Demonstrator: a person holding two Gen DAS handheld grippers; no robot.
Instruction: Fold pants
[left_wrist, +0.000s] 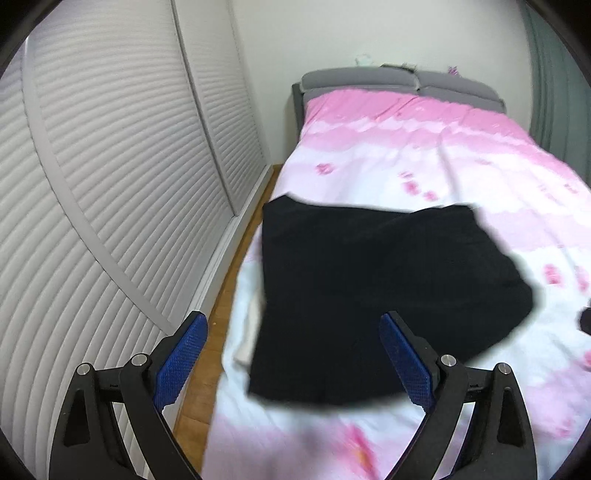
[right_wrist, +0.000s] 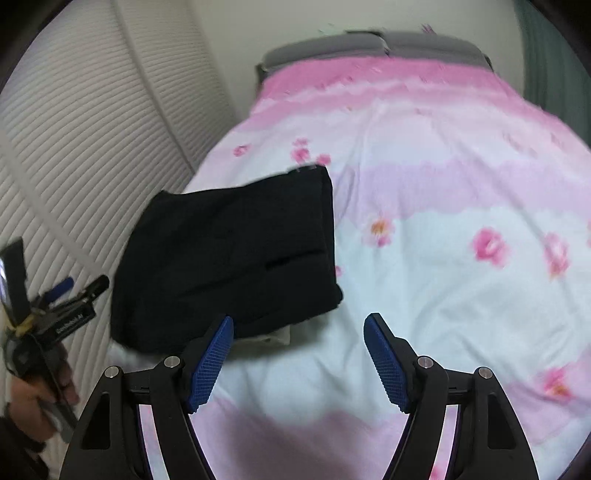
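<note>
While the bed with pink floral cover fills both views, black pants lie folded flat near its left edge. Left gripper and right gripper hover, jaws released, empty. Gripper label writing unreadable.

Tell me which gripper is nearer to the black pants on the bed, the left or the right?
Left, probably. The left gripper hangs open right over the pants' near edge. The right gripper is open too, over bare quilt, with the pants off to its left.
</note>
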